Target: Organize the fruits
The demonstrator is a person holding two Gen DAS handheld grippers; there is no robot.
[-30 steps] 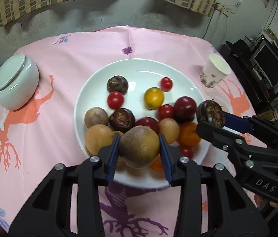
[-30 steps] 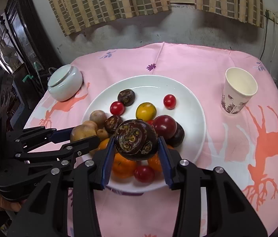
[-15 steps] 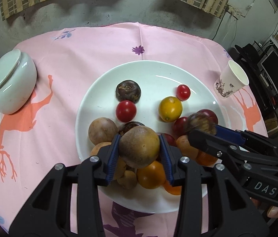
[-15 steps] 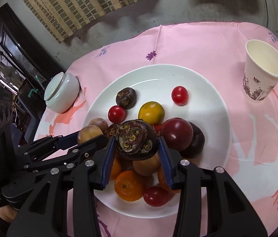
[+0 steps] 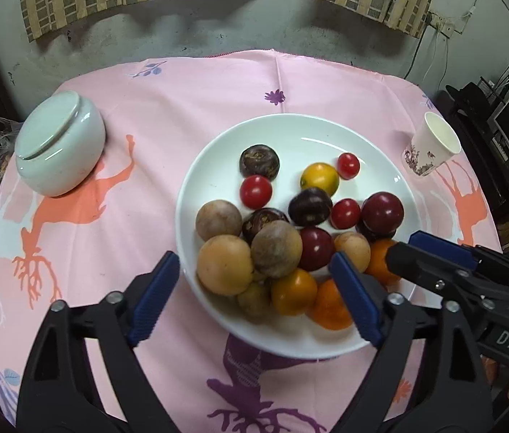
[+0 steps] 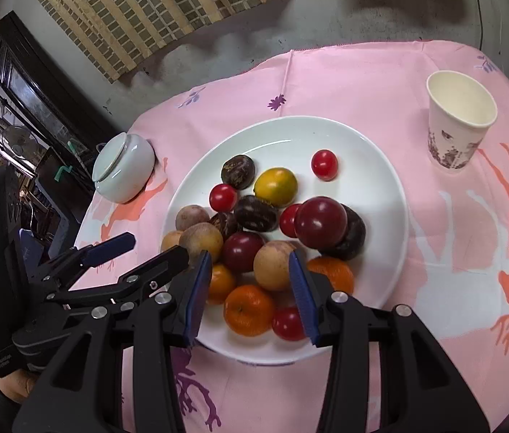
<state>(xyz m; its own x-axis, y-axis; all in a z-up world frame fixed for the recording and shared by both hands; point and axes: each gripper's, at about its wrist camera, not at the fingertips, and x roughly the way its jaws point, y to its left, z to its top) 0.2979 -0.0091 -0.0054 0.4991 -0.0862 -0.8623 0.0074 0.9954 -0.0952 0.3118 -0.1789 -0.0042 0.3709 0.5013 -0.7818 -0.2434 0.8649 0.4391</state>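
A white plate (image 5: pixel 290 122) holds several fruits: cherry tomatoes, dark plums, oranges, brown and dark passion fruits. My left gripper (image 5: pixel 254 288) hovers over the plate's near rim, its jaws opening wide. A brown passion fruit (image 5: pixel 276 249) lies free on the pile just beyond the pads, which do not touch it. My right gripper (image 6: pixel 251 285) stands a little open over the near pile with nothing between its pads. A dark passion fruit (image 6: pixel 255 213) lies among the fruits ahead of it. The left gripper (image 6: pixel 153 249) shows beside the plate's left rim.
A pale lidded jar (image 5: pixel 61 148) stands on the pink cloth left of the plate. A paper cup (image 5: pixel 431 149) stands at the right. A grey wall runs close behind the round table. Dark furniture and screens crowd the right side.
The left jaws have sprung apart and let go of the brown passion fruit, which now rests on the pile. The dark passion fruit has left the right jaws and lies on the plate.
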